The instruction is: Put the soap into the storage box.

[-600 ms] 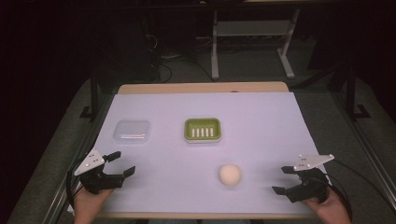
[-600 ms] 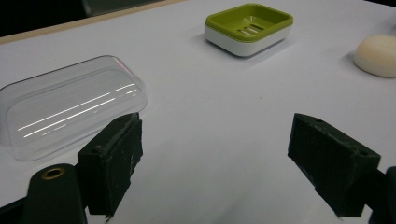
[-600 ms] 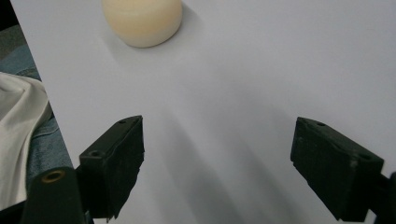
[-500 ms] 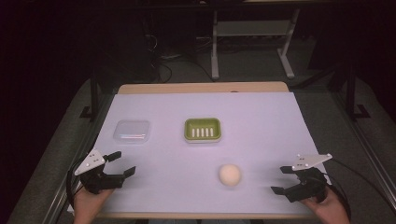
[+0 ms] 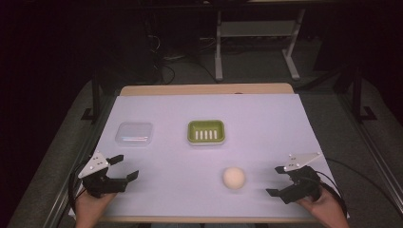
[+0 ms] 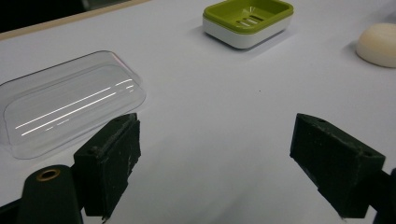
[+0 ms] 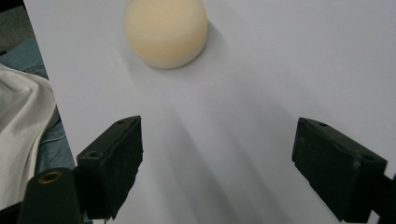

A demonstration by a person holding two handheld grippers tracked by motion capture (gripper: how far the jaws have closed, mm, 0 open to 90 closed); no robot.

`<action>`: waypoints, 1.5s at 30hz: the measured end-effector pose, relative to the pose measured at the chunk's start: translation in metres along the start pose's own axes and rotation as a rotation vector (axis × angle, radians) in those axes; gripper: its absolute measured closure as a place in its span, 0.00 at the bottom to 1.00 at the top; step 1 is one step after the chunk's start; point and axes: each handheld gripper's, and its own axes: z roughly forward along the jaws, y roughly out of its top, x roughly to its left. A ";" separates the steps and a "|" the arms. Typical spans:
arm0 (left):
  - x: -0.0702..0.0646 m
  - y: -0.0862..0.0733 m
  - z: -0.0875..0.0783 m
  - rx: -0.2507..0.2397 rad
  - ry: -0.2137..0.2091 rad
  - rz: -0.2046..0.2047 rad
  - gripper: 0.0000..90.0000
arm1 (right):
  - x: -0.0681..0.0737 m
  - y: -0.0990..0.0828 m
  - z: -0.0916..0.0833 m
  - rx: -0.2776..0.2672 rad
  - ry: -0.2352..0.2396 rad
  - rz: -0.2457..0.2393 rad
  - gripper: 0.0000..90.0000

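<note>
soap (image 5: 234, 178) near, left of right tool (image 5: 277, 181) | both tools gaping, empty | left tool (image 5: 125, 167) well apart

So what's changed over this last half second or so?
Hardly anything. The right gripper has crept slightly toward the soap, jaws open and empty. The left gripper stayed put, also open. The soap, green dish and clear lid lie where they were.
</note>
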 end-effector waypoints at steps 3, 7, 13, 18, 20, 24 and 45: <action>-0.001 0.000 0.001 0.004 -0.009 0.005 0.18 | 0.002 0.008 0.000 0.002 0.005 -0.007 0.17; -0.001 0.000 0.002 0.004 -0.014 0.016 0.18 | 0.004 0.019 0.003 0.004 0.013 -0.031 0.17; -0.002 0.001 0.002 0.023 -0.019 0.003 0.18 | 0.011 0.033 0.014 0.034 0.025 -0.056 0.17; -0.002 0.001 0.003 0.043 -0.031 -0.001 0.20 | 0.016 0.047 0.027 0.072 0.042 -0.093 0.17; -0.002 0.001 0.002 0.048 -0.038 -0.004 0.21 | 0.017 0.048 0.028 0.075 0.047 -0.092 0.17; 0.000 0.000 0.003 0.044 -0.039 -0.007 0.21 | 0.018 0.055 0.036 0.098 0.054 -0.117 0.17; -0.006 0.004 0.002 0.026 -0.027 0.013 0.15 | 0.024 0.083 0.060 0.154 0.073 -0.166 0.16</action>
